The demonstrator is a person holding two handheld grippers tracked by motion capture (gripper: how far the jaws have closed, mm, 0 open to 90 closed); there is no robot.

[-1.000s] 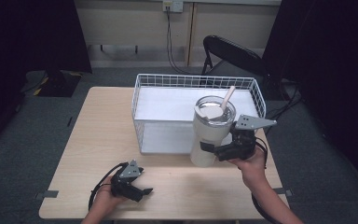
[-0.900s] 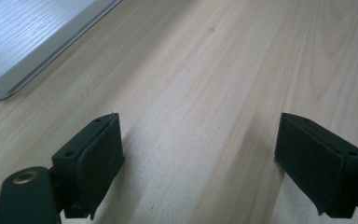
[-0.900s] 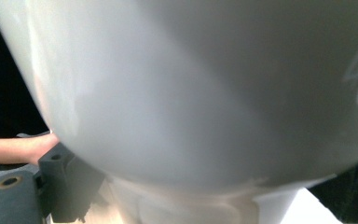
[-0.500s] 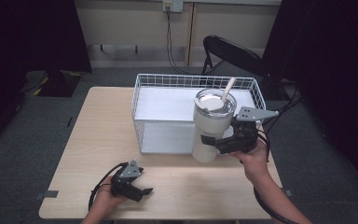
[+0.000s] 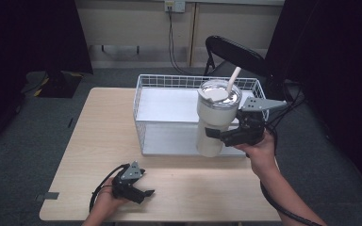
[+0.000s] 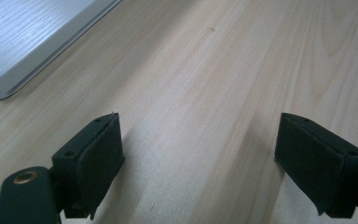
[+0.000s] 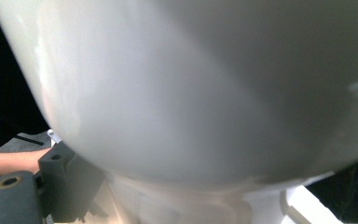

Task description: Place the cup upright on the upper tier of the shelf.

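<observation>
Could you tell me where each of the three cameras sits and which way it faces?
High view: above the person's side, looking forward and down on the light wooden table; both forearms show.
Left gripper view: rides the left gripper, facing tabletop between open jaws.
Right gripper view: rides the right gripper, facing the white lidded tumbler.
Shared: the tumbler, also in the high view.

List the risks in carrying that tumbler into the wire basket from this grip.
1. The right gripper clamps the tall white tumbler low on its narrow base, so the wide top may tip or slip on the smooth wall.
2. The tumbler's bottom hangs close to the wire basket's front rim; it may catch there unless lifted higher.
3. The straw leans from the lid; a jolt might shake it loose.
The left gripper rests open on the table, too far away to steady anything.
</observation>
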